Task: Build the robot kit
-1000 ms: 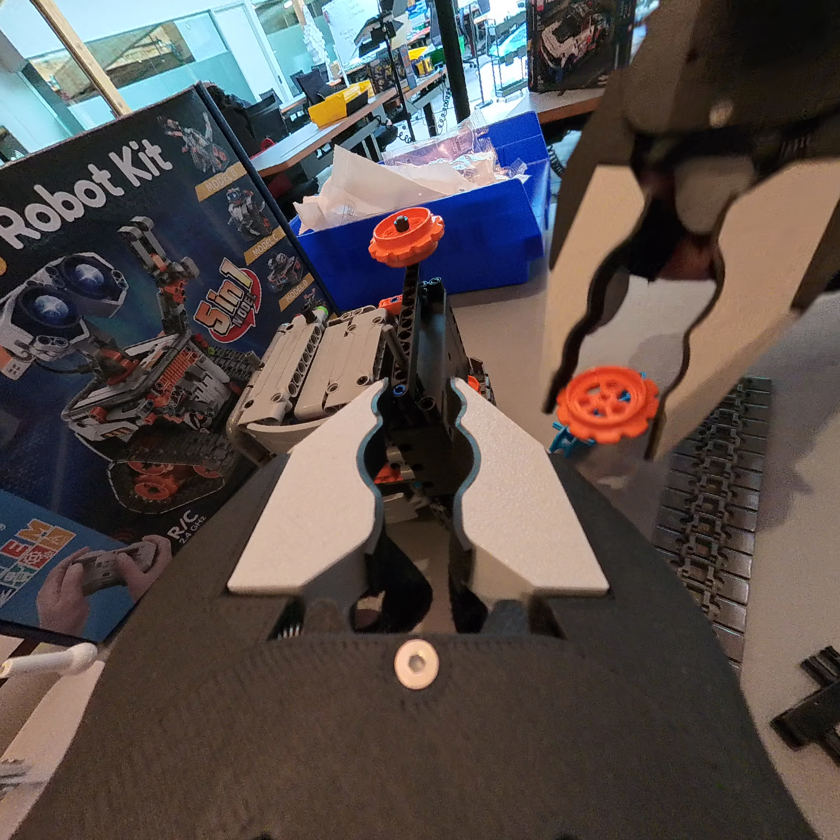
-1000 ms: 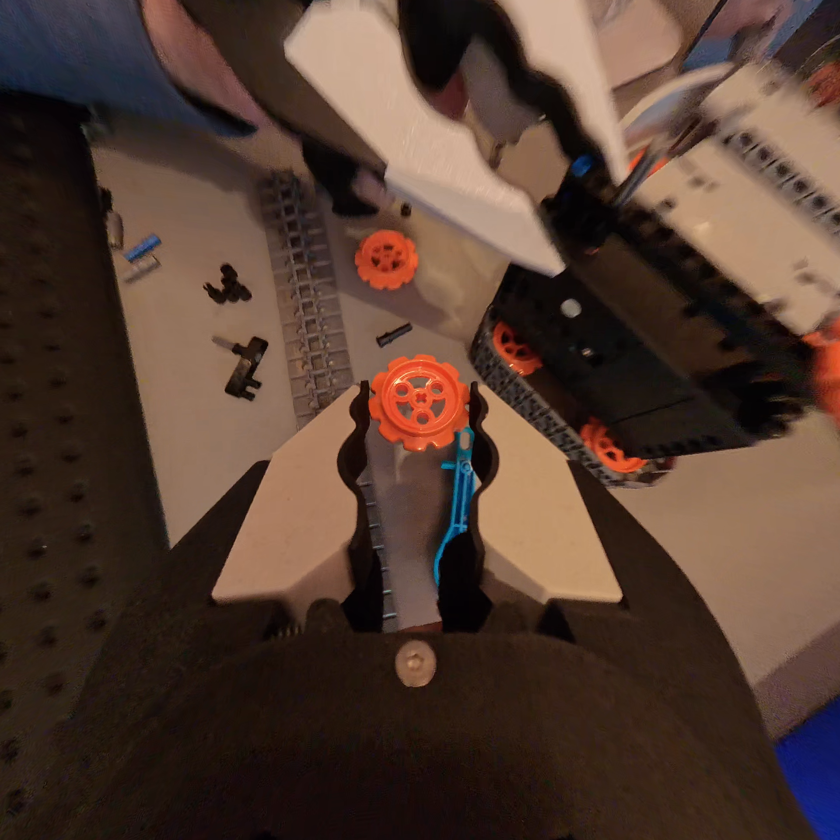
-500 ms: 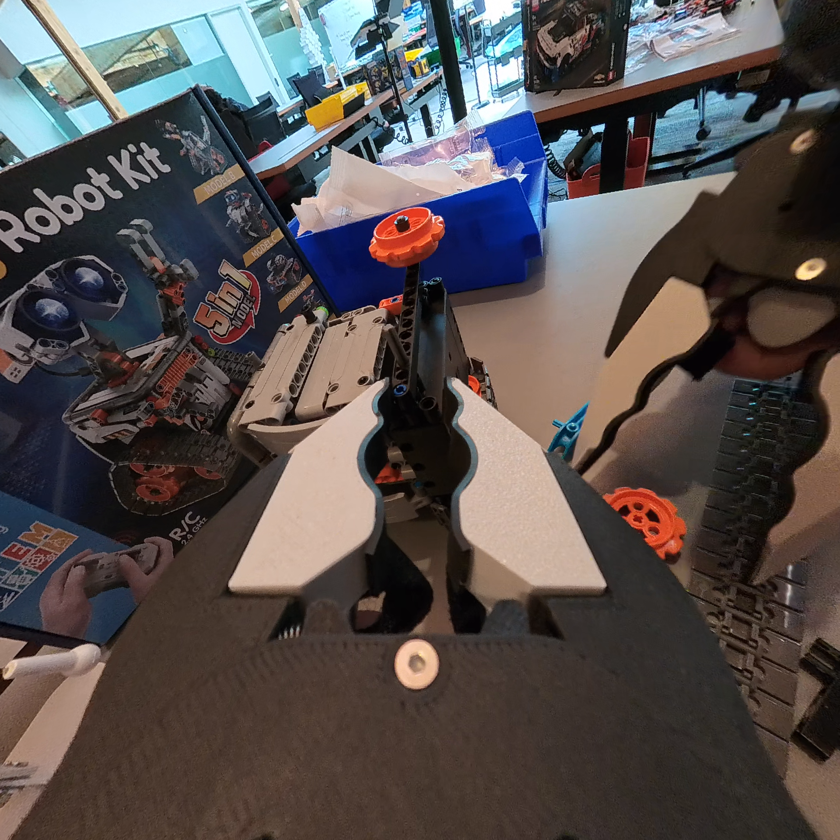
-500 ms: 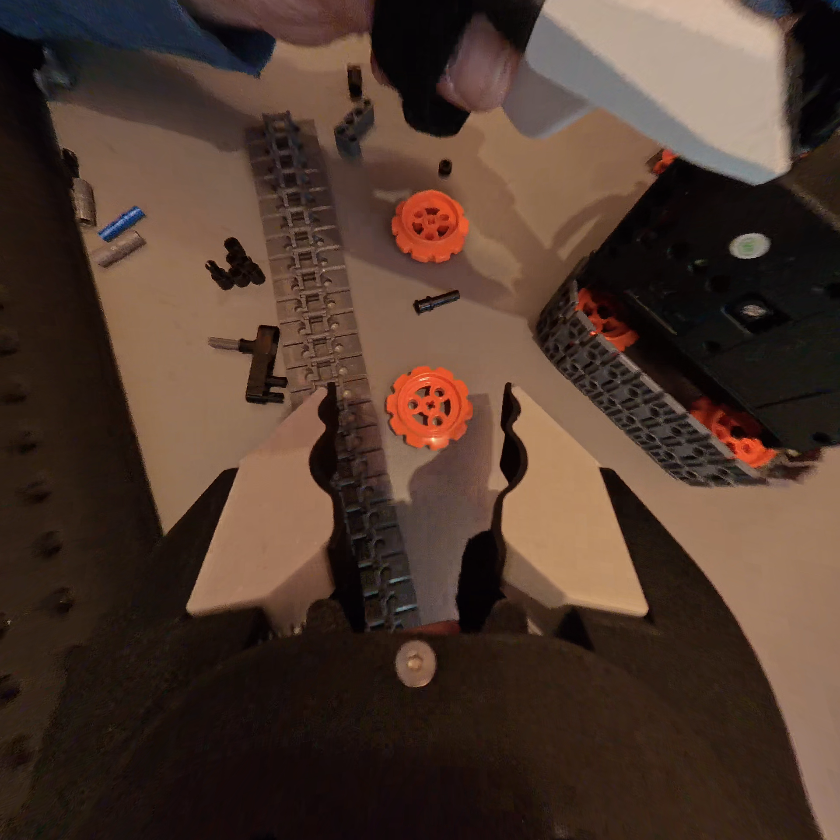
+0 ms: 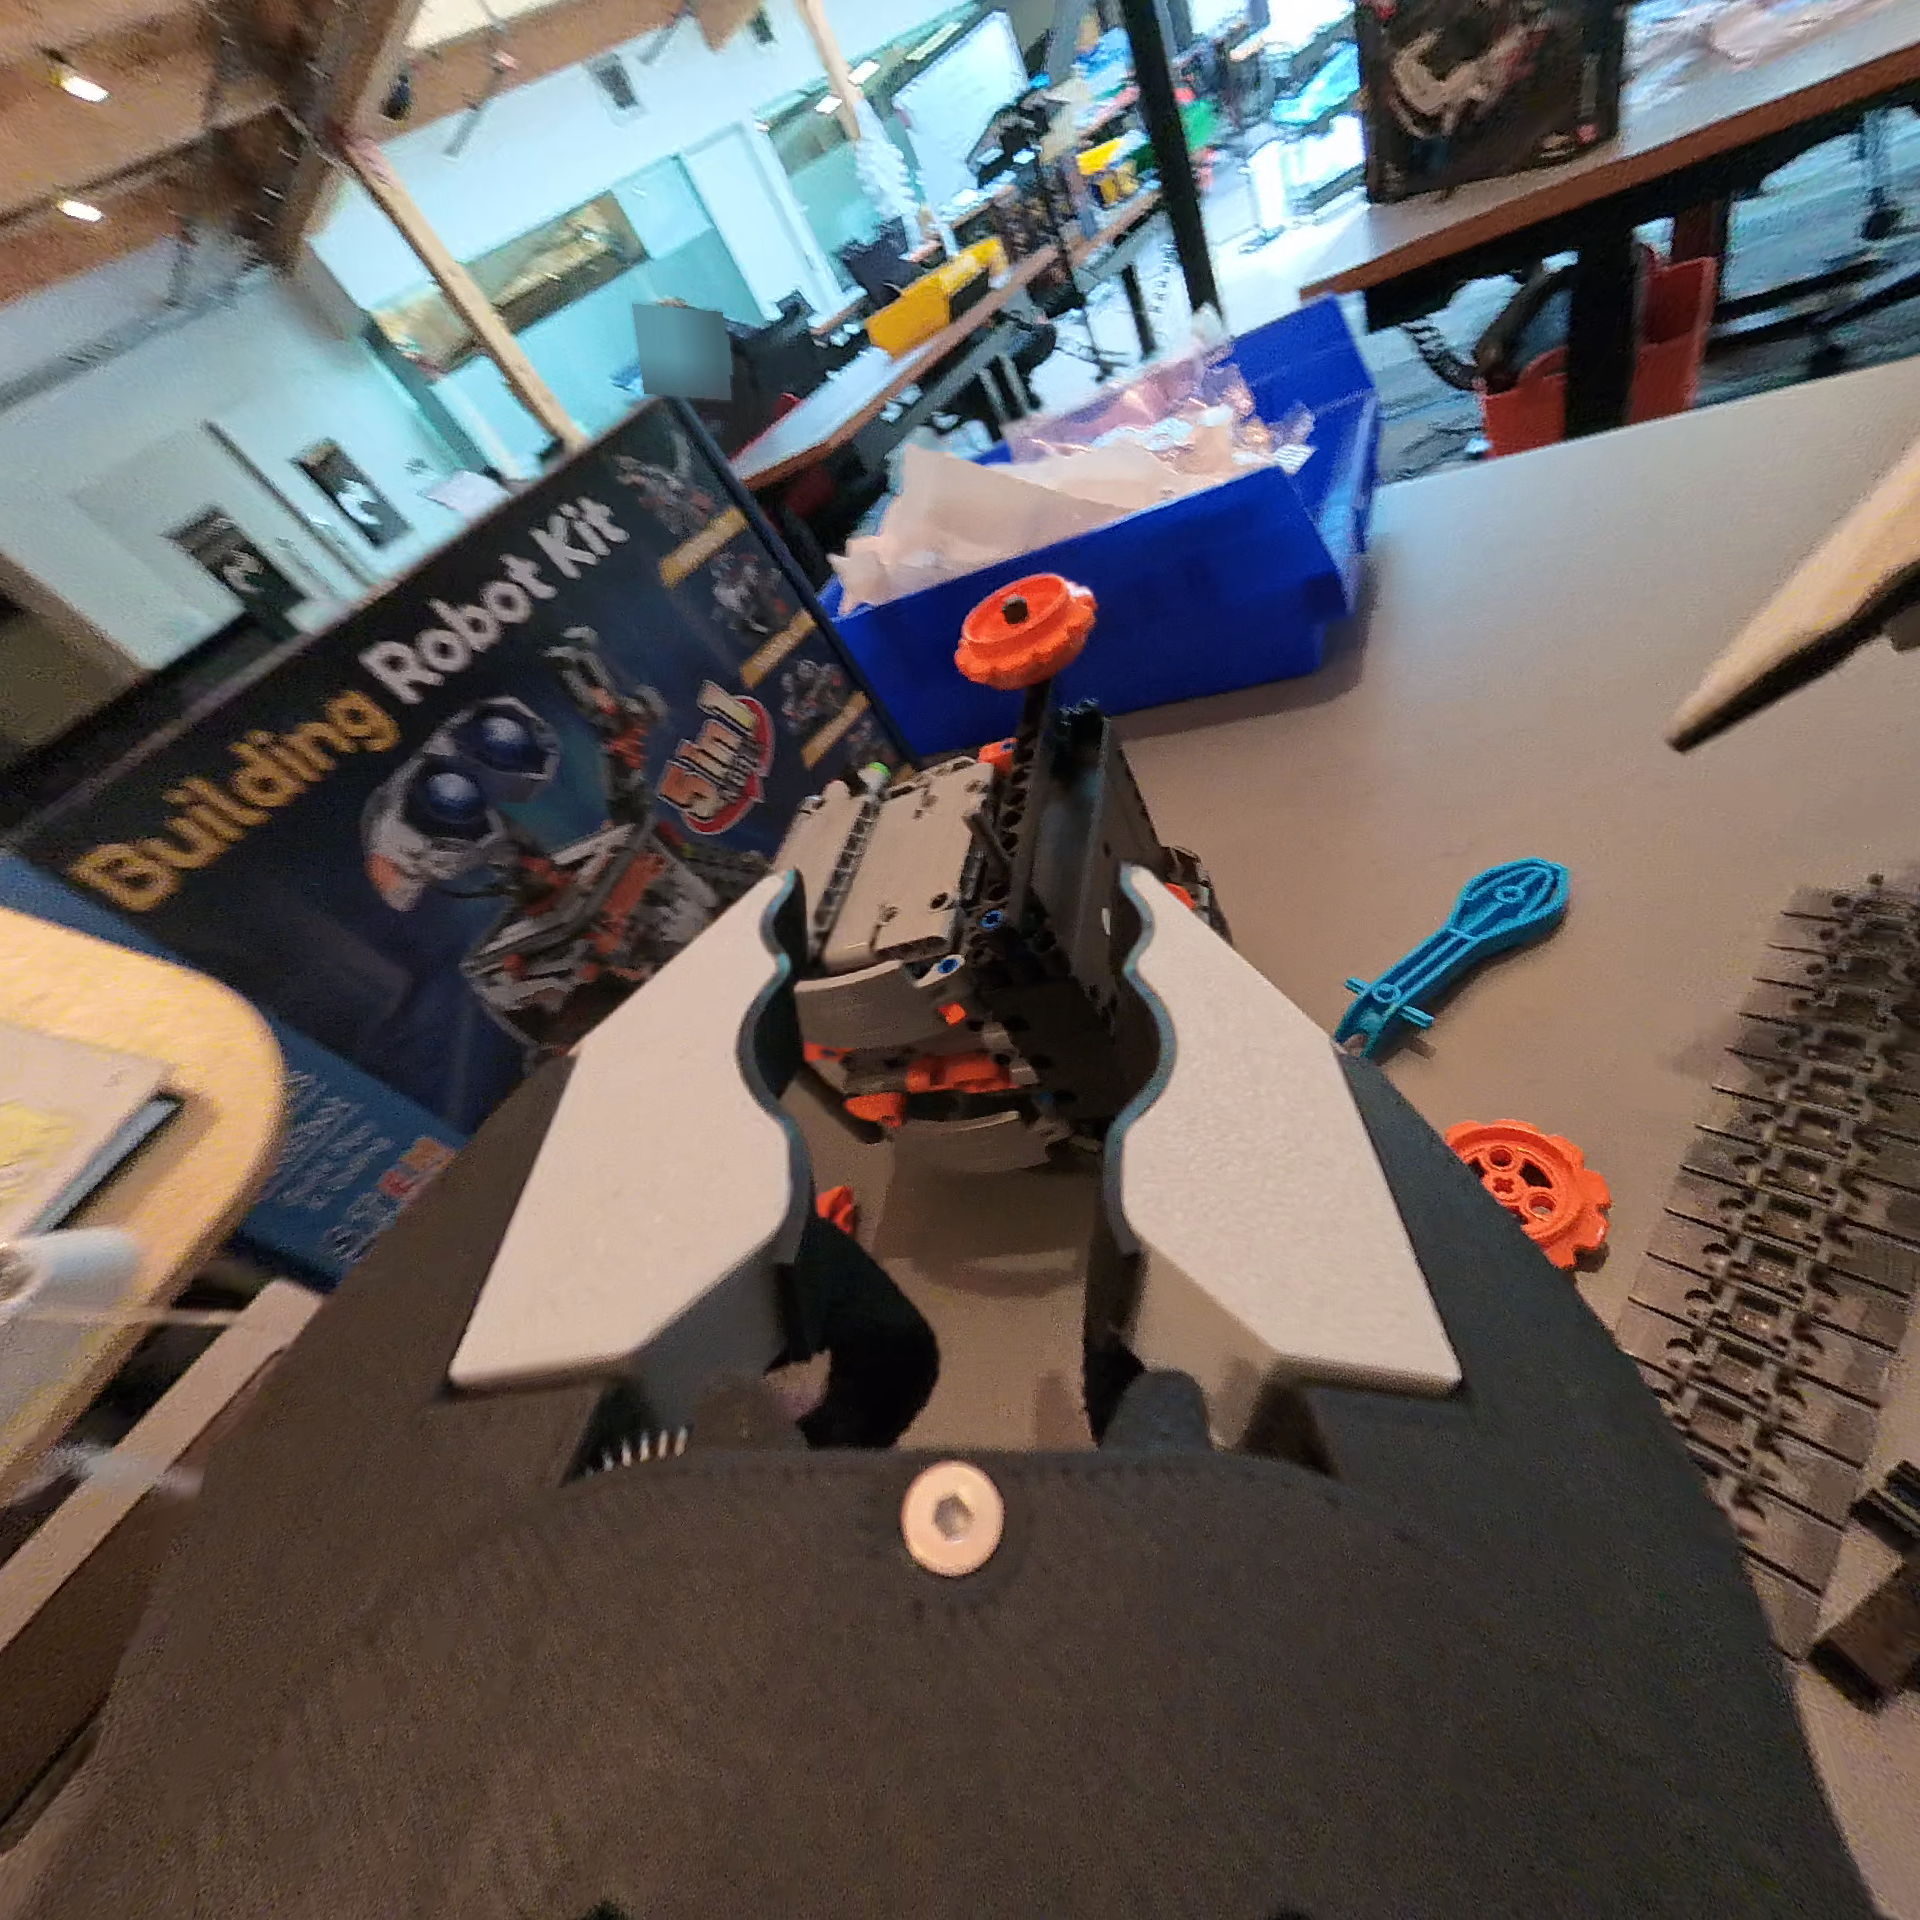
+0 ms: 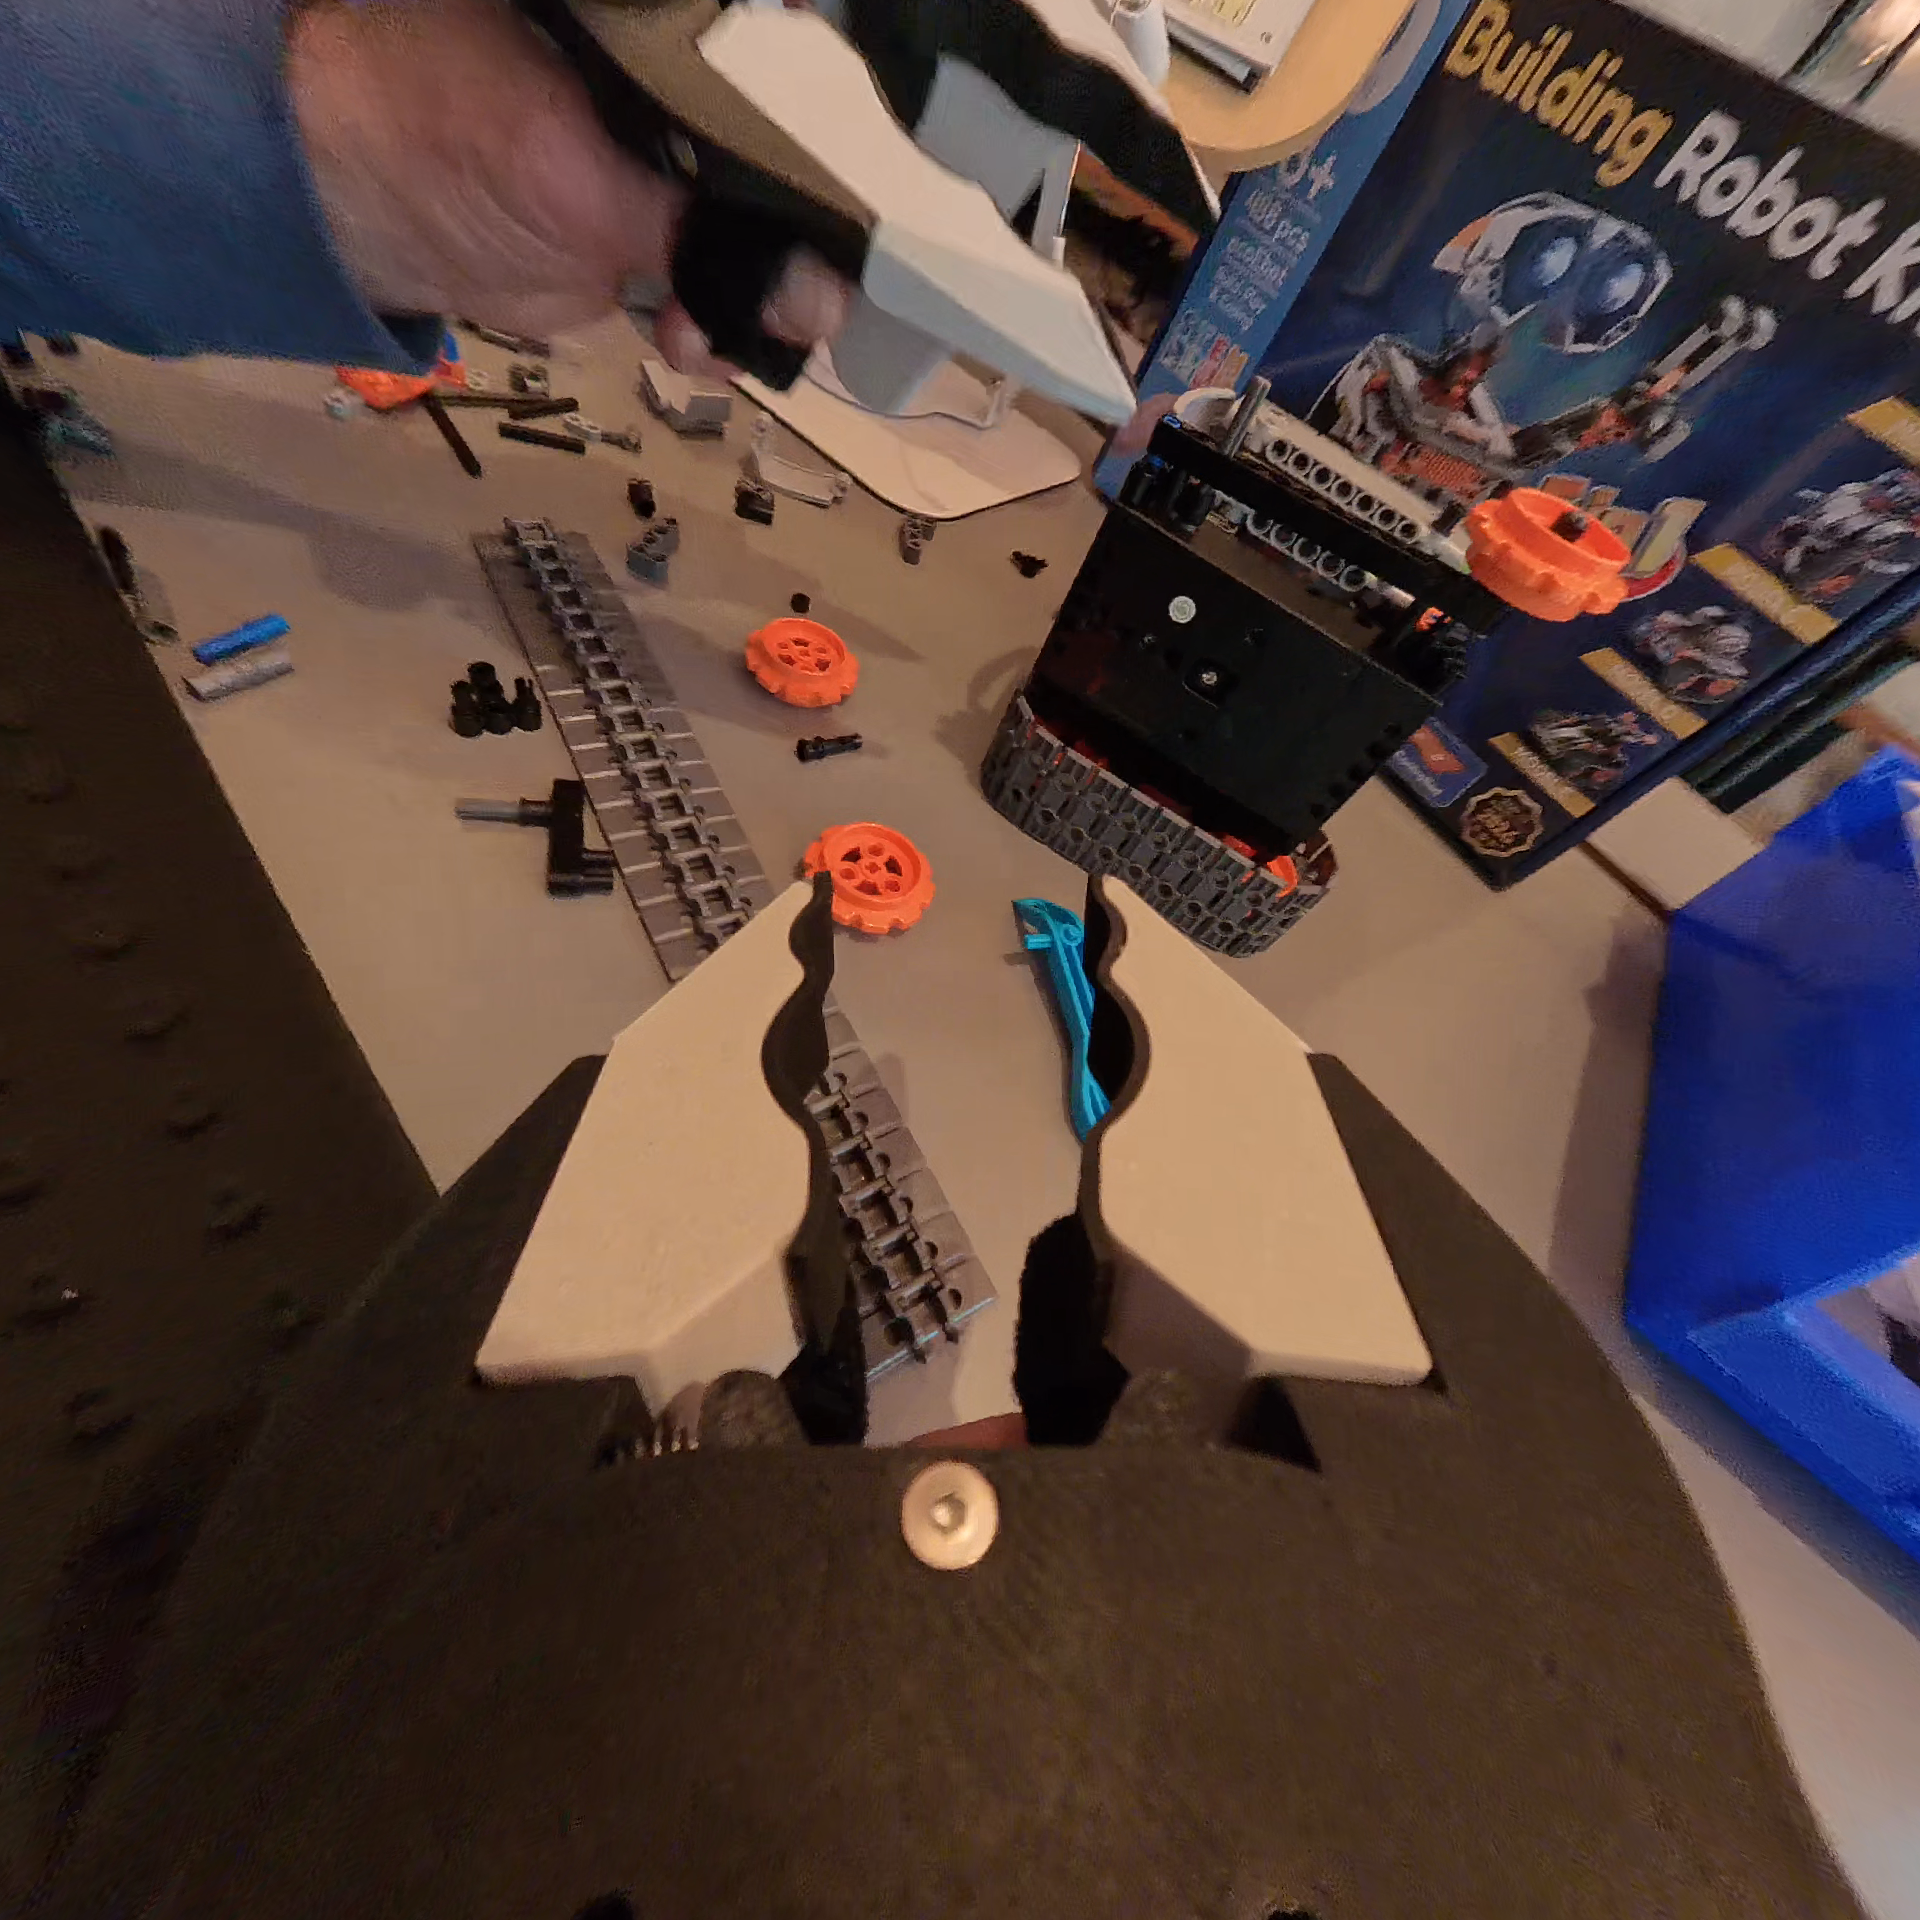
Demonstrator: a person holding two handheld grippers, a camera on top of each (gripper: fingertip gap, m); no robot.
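Note:
My left gripper [image 5: 951, 904] is open, its jaws wide on either side of a black and grey tracked robot model [image 5: 1039, 894] that stands on end on the table. I cannot tell whether the fingertips touch it. An orange wheel on an axle [image 5: 1023, 629] sticks out of the model's top. My right gripper [image 6: 956, 894] is open and empty above the table. A loose orange wheel [image 6: 871, 876] lies just past its left fingertip. A blue plastic tool [image 6: 1065, 997] lies by its right finger. The model [image 6: 1216, 707] stands ahead to the right.
A grey track strip [image 6: 644, 748] lies left of the wheel, with a second orange wheel [image 6: 802, 660] and several small black pins and parts beyond. A kit box [image 5: 416, 779] stands behind the model. A blue bin [image 5: 1143, 582] of bags stands at the back. About 9 cm separates my right fingertips from the loose orange wheel [image 6: 871, 876]. Look for it in the left wrist view [image 5: 1527, 1175] too.
My right gripper let go of the orange wheel, which now lies on the table, and drew back. My left gripper opened off the model and backed away slightly.

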